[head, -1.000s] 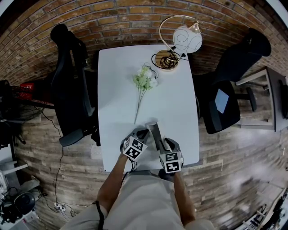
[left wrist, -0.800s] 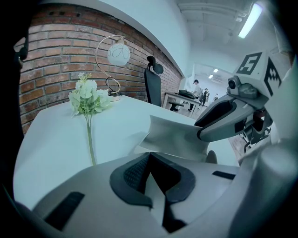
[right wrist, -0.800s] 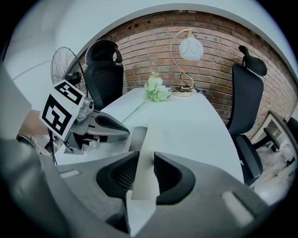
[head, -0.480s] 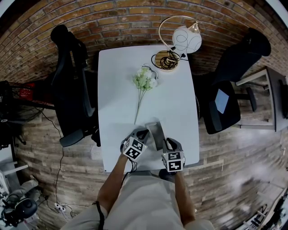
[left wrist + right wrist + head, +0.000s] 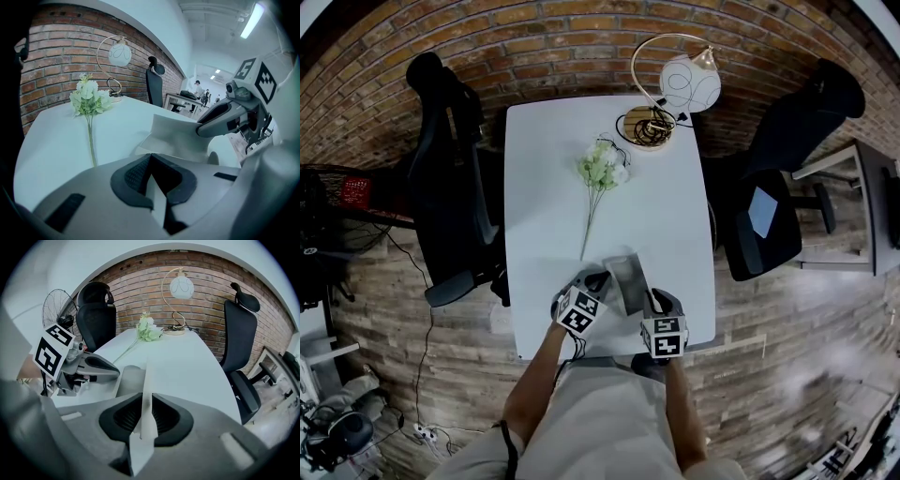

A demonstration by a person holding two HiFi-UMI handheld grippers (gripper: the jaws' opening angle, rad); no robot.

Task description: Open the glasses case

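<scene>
The glasses case [image 5: 623,274] lay at the near edge of the table [image 5: 544,187], with one flap raised. The left hand-held gripper [image 5: 598,281] was clamped on a thin edge of the case. The right hand-held gripper [image 5: 649,300] had just been closing its jaws and pinched the thin flap edge-on. The case looked light, with stiff panels that fold at creases, and probably smooth enough to slip. Holding the free flap edge while the base stayed pinned seemed best.

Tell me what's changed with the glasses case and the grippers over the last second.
The right gripper drifted slightly right, its jaws just closing on the glasses case flap, which spread wider. The left gripper kept its grip; flowers and lamp stayed put.
</scene>
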